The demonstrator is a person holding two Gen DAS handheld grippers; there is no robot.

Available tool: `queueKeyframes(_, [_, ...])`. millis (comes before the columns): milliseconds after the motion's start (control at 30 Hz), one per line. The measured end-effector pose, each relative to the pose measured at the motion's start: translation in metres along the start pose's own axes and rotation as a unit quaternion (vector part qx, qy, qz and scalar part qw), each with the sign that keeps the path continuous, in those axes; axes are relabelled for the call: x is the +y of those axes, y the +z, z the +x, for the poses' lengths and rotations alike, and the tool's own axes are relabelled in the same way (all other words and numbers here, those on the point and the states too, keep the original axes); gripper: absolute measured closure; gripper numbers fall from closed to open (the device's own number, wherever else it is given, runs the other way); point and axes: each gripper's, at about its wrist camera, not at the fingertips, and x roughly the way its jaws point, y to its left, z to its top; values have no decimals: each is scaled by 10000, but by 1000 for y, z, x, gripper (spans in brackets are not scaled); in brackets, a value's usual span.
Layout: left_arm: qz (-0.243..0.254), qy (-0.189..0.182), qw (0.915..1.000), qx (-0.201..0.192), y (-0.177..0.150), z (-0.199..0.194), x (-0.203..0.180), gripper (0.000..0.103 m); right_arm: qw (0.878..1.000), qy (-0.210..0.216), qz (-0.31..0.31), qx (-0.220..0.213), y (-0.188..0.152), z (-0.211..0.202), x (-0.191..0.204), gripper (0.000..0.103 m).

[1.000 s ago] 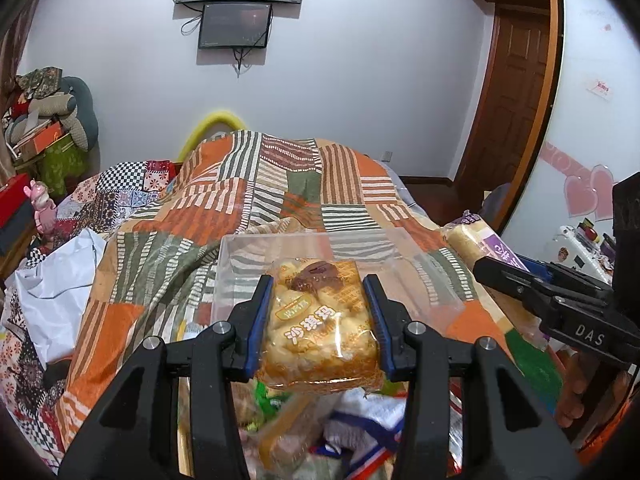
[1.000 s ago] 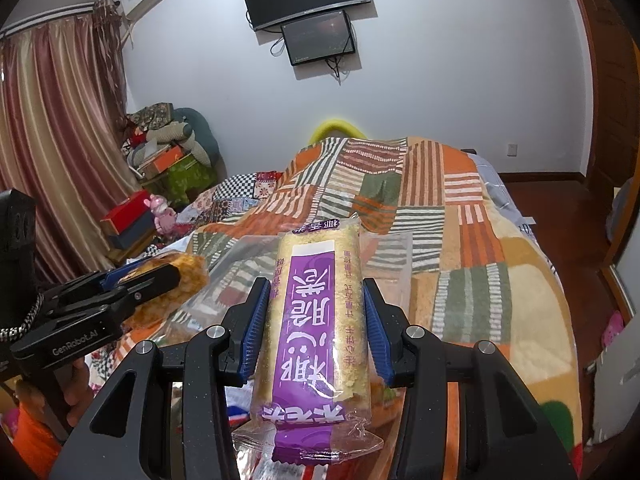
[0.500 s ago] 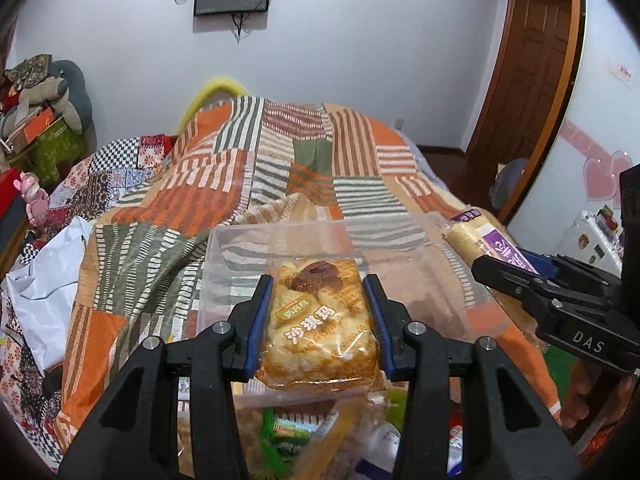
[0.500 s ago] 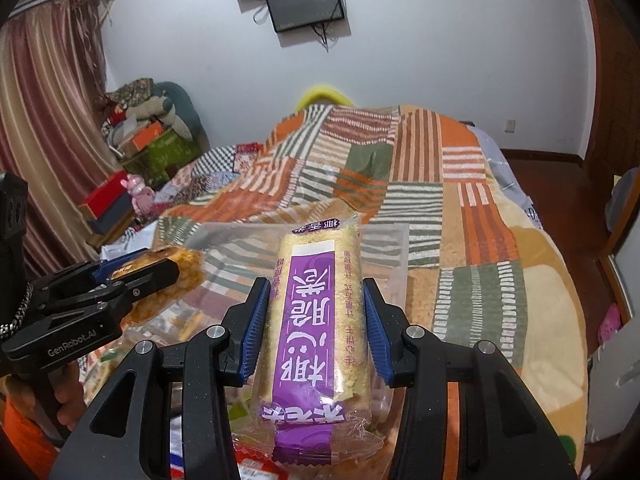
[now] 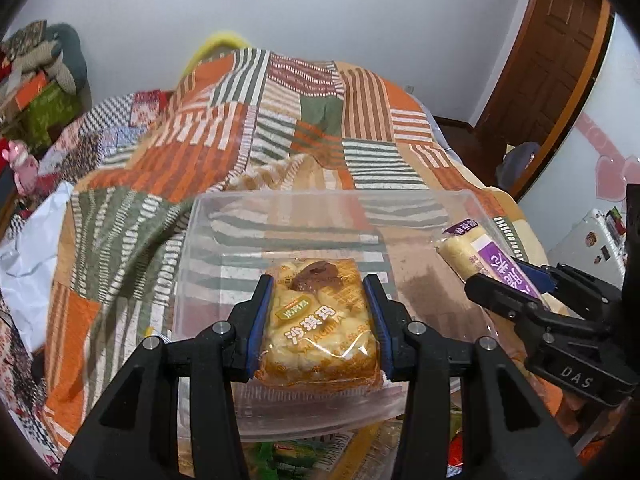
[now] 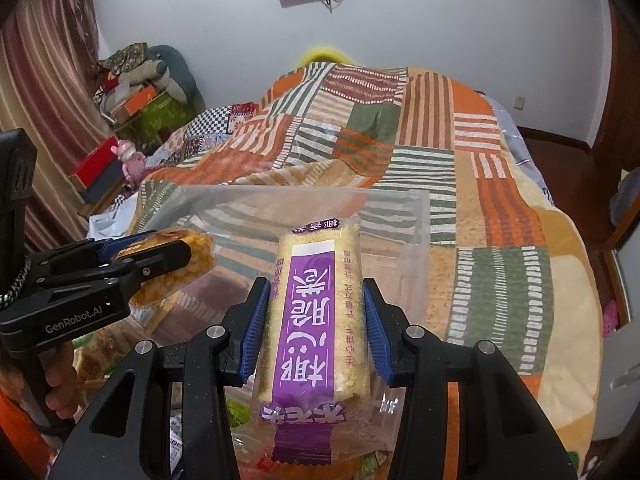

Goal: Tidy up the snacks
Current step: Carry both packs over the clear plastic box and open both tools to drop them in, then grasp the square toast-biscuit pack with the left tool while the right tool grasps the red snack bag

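Observation:
My left gripper (image 5: 318, 296) is shut on a square golden snack cake packet (image 5: 320, 332) and holds it over the near part of a clear plastic box (image 5: 200, 240) on the bed. My right gripper (image 6: 314, 304) is shut on a long purple-labelled snack bar (image 6: 316, 320) and holds it over the same box (image 6: 400, 216), at its right side. The right gripper with its bar (image 5: 492, 260) shows at the right of the left wrist view. The left gripper with its packet (image 6: 176, 268) shows at the left of the right wrist view.
The box rests on a patchwork orange, green and striped quilt (image 5: 312, 120). Loose snack packets (image 5: 288, 452) lie in front of the box under the grippers. A white bag (image 5: 28, 248) lies at the left. Boxes and soft toys (image 6: 136, 80) stack by the curtain.
Both grippers have moved forward and down over the clear box, each with its snack still held. The box now looks larger and closer in both views.

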Motion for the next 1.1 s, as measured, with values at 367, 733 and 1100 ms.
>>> queueKeyframes(367, [186, 53, 9994, -303, -3, -26, -4, 55, 9996, -155, -73, -216, 2, -14, 3, 53])
queueKeyframes(733, [287, 163, 9974, -635, -19, -78, -2, 54, 9980, -185, -167, -581, -7, -58, 15, 52])
queueKeyframes(1100, [246, 442, 9954, -812, -51, -126, 19, 45, 9971, -171, -172, -727, -30, -88, 29, 49])
